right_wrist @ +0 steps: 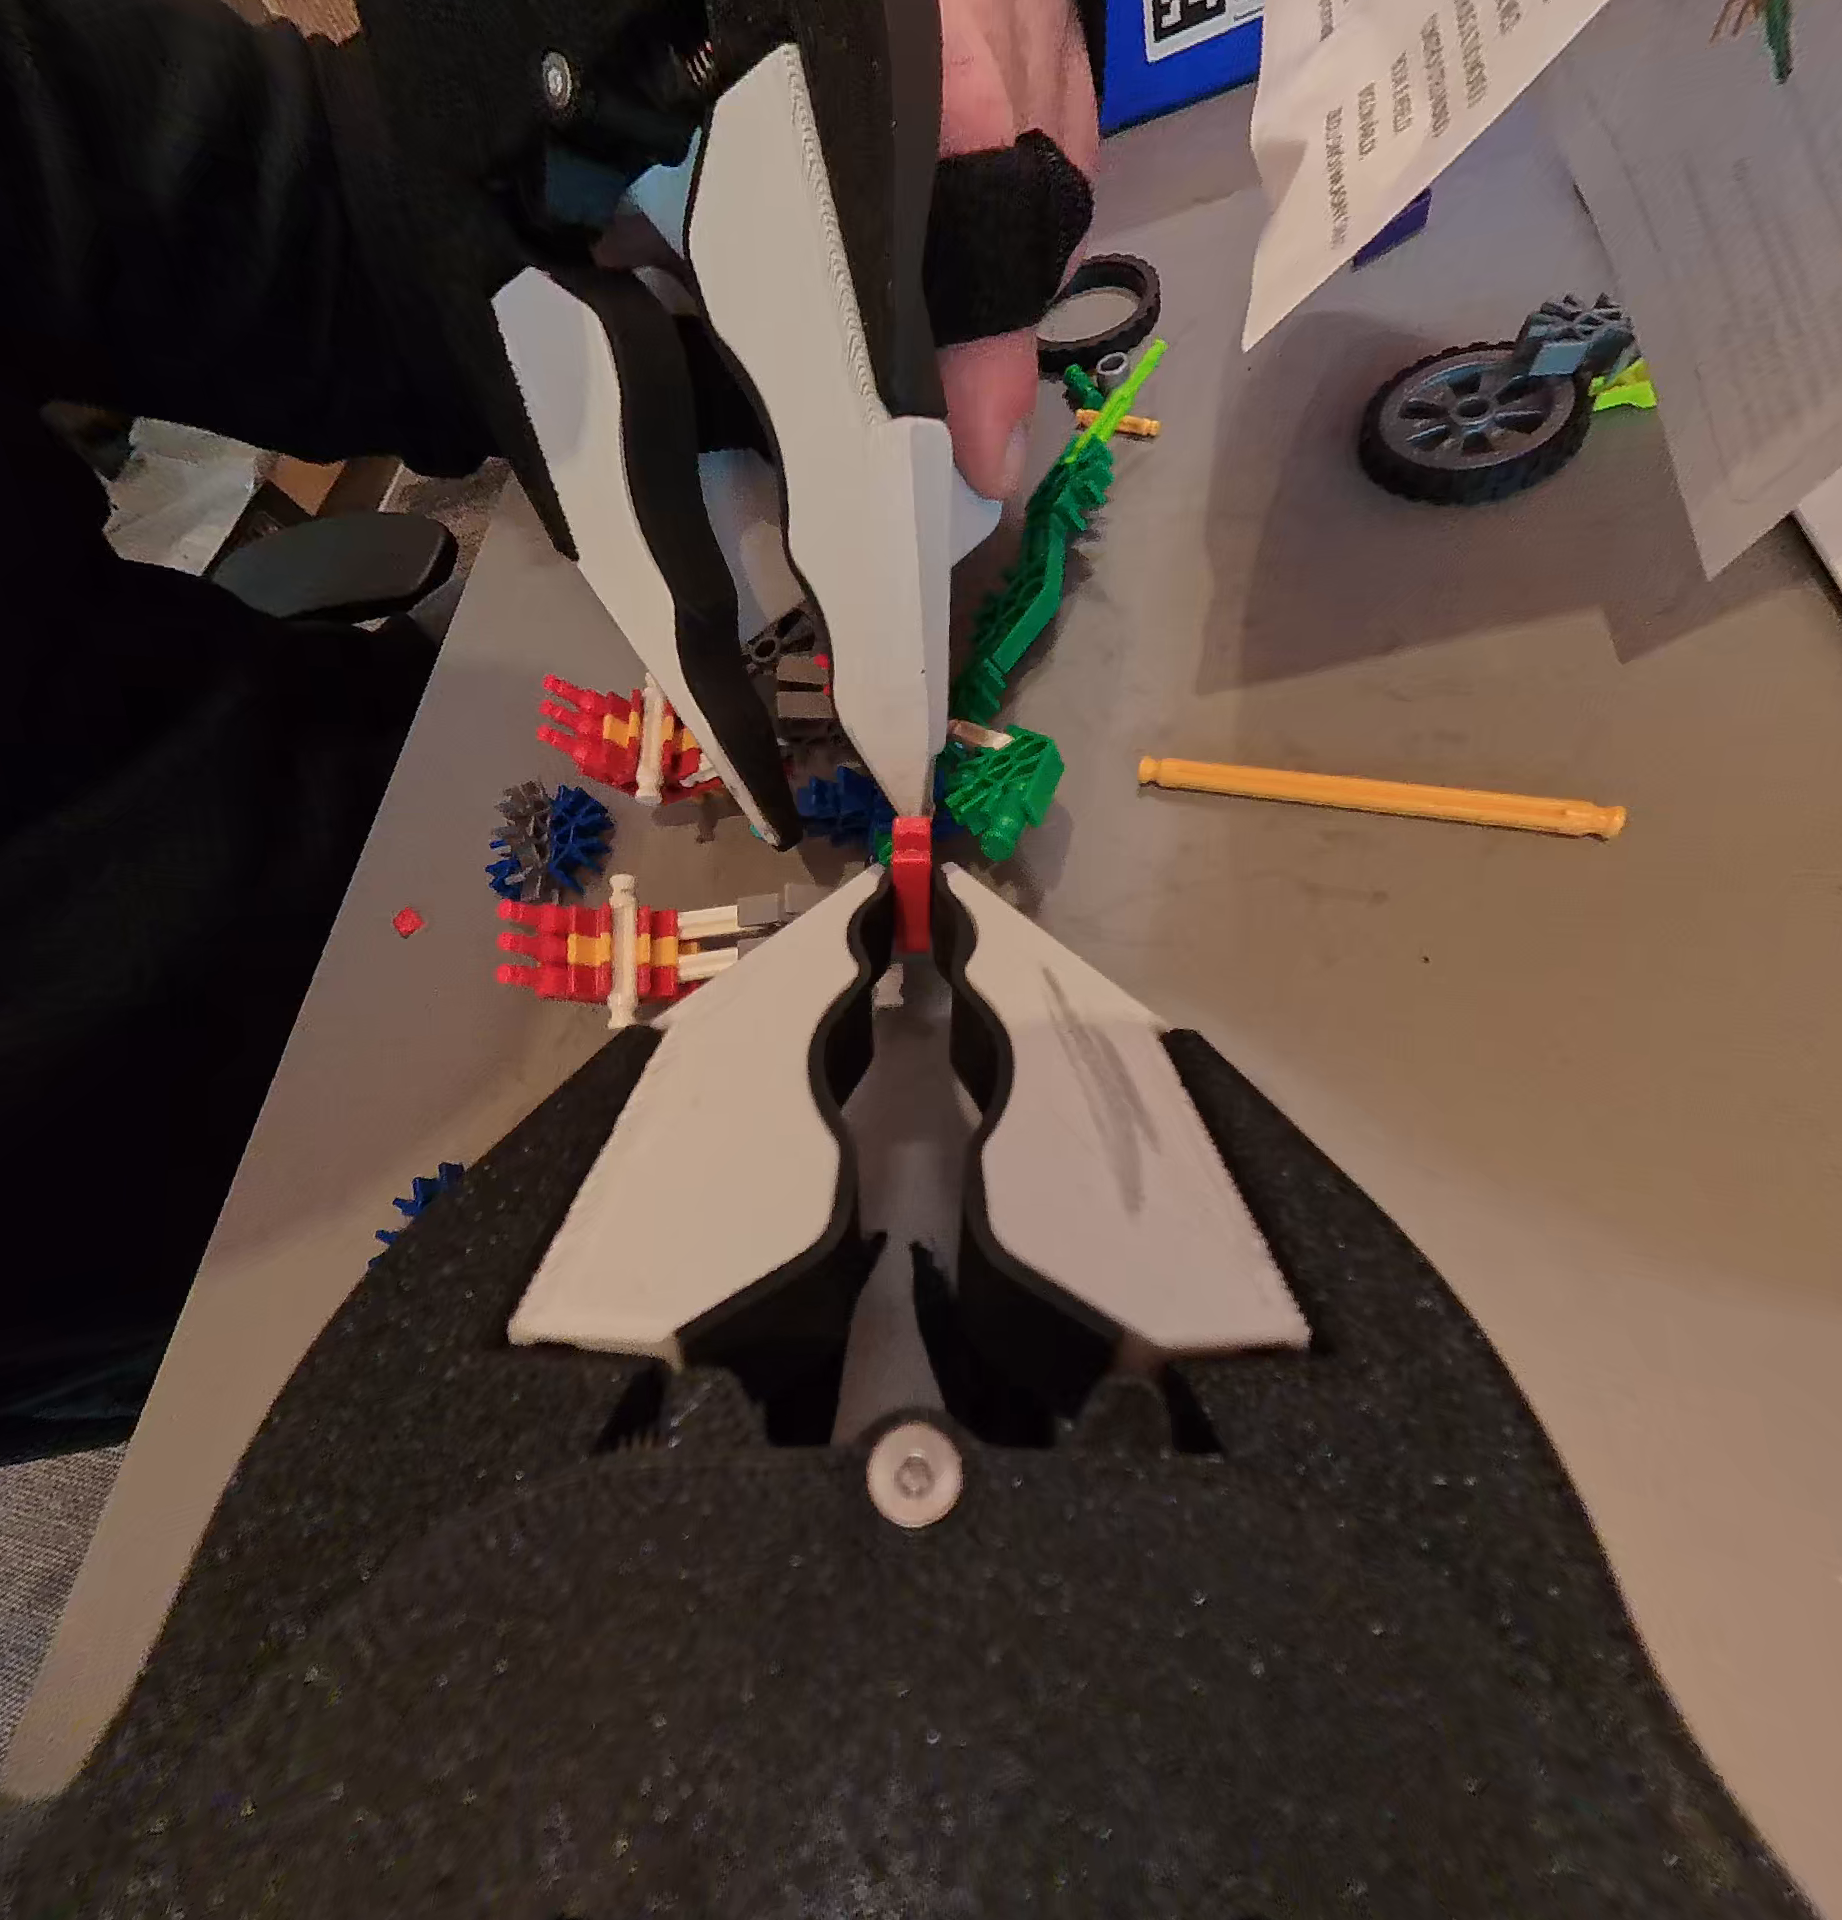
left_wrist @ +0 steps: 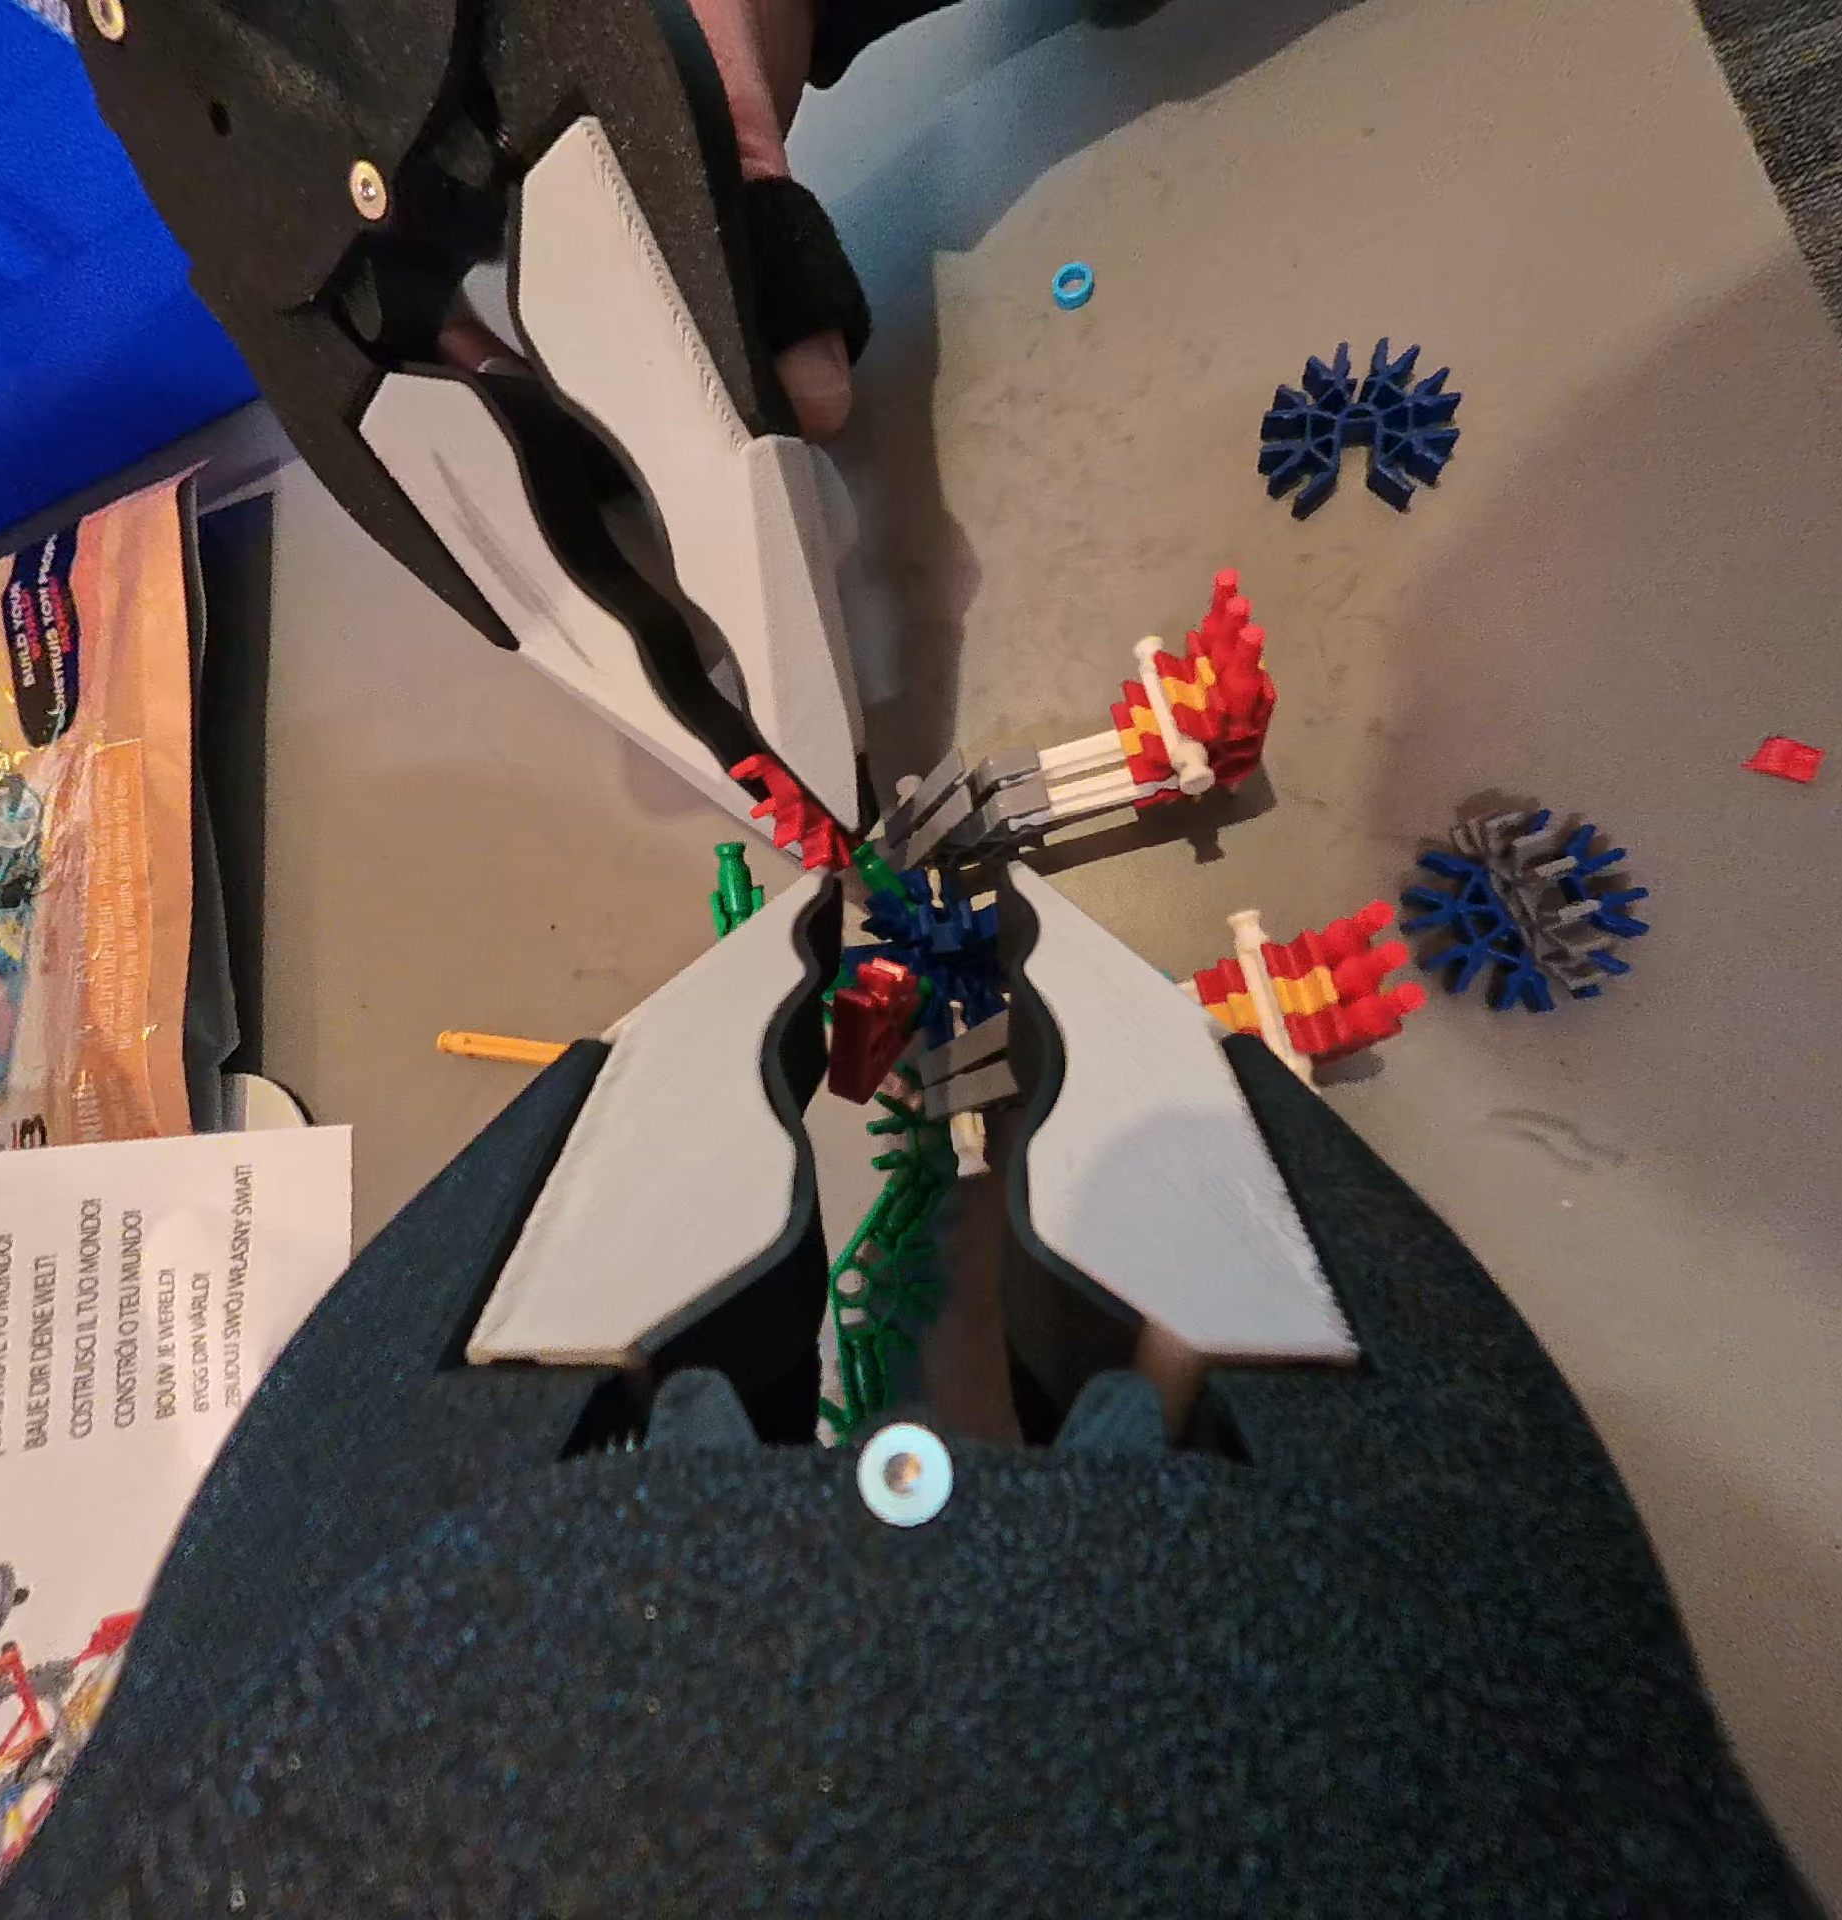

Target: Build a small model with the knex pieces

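Here, right gripper (right_wrist: 912, 883) pinching red connector (right_wrist: 911, 896), left gripper (left_wrist: 922, 894) clamping the blue-and-green assembly (left_wrist: 932, 951) just beside it

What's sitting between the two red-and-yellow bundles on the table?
Left wrist view: only bare table lies between the upper red-and-yellow bundle and the lower red-and-yellow bundle. In the right wrist view, a grey-and-blue connector cluster sits beside that gap.

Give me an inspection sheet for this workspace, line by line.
Surface: grey table.
Parts: red connector at the blue, grey and green model.
Clutter: yellow rod, wheel, blue connectors, ring, papers.
Grippers: right gripper shut on red connector; left gripper appears shut on model.
Cables: nothing seen.
Surroundings: chair armrest, carpet.
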Available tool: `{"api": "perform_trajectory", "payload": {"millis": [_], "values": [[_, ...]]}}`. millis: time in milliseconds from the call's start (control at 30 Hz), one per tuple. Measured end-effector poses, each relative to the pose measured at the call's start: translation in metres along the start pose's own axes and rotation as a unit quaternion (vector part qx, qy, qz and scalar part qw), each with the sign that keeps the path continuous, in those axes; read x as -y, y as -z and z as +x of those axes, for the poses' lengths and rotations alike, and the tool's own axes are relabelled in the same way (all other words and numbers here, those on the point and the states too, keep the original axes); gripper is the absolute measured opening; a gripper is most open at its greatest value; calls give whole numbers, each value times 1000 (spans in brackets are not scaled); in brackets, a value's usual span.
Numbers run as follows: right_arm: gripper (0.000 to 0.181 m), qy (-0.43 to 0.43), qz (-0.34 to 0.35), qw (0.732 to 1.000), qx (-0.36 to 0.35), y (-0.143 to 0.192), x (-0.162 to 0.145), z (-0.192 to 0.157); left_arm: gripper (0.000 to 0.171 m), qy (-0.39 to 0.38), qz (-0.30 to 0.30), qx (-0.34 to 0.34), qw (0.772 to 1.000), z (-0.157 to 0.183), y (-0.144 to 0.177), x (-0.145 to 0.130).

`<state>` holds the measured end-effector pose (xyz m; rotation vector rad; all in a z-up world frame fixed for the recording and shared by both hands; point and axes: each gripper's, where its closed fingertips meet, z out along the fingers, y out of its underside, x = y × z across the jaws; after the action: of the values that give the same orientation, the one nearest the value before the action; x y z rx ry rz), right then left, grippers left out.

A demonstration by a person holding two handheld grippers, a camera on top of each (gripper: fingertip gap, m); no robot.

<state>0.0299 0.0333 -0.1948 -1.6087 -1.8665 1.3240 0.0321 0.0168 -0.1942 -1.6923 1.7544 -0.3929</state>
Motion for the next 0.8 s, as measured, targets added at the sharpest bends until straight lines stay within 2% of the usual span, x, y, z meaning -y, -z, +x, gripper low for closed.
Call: {"api": "perform_trajectory", "payload": {"millis": [333, 800], "values": [[5, 5, -9, 1000, -3, -5, -1, -1, 27, -7, -16, 15, 1000, -4, -3, -6], [5, -12, -9, 1000, 3, -7, -1, -2, 26, 2, 16, -3, 1000, -3, -3, -5]]}}
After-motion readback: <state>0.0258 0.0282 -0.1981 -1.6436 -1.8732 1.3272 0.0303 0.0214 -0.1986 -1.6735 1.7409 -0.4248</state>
